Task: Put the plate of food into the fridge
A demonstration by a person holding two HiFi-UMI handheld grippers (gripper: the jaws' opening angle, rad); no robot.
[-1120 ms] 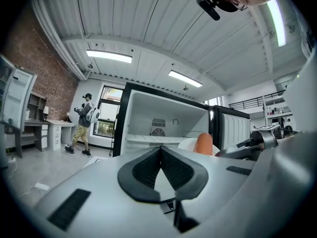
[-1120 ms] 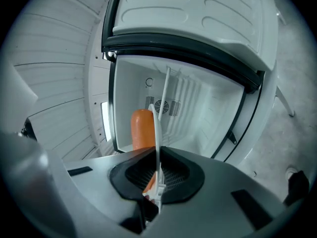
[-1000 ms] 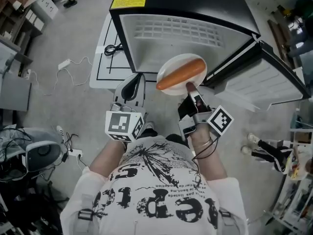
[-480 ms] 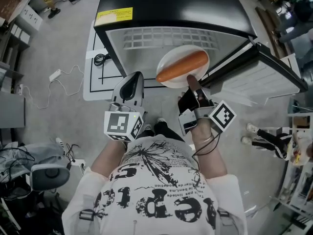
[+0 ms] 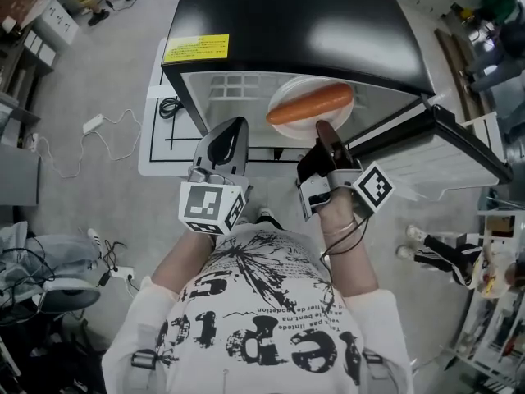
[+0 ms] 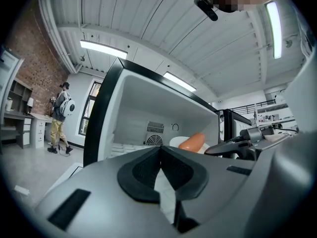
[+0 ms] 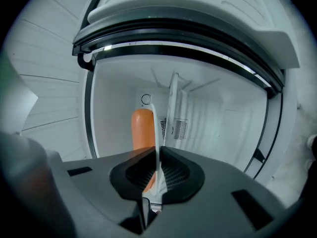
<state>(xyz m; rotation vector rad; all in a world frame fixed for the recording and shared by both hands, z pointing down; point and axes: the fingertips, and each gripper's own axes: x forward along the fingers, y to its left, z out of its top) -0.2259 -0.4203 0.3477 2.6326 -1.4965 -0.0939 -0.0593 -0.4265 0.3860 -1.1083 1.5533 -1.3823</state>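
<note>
A white plate (image 5: 299, 97) carrying a long orange sausage (image 5: 310, 105) hangs level at the mouth of the open black fridge (image 5: 295, 23). My right gripper (image 5: 321, 131) is shut on the plate's near rim. In the right gripper view the plate (image 7: 154, 125) shows edge-on between the jaws, with the sausage (image 7: 142, 128) to its left and the white fridge interior (image 7: 223, 128) behind. My left gripper (image 5: 230, 134) is shut on nothing, left of the plate and before the fridge opening. The left gripper view shows the sausage (image 6: 192, 142) past the closed left gripper (image 6: 159, 150).
The fridge door (image 5: 447, 150) stands swung open at the right. A white floor mat (image 5: 164, 130) lies left of the fridge, with a cable and power strip (image 5: 94, 123) beyond it. A person (image 6: 60, 115) stands far off by a brick wall.
The right gripper has carried the plate forward, from in front of the fridge to its opening. The left gripper has moved forward alongside, still shut.
</note>
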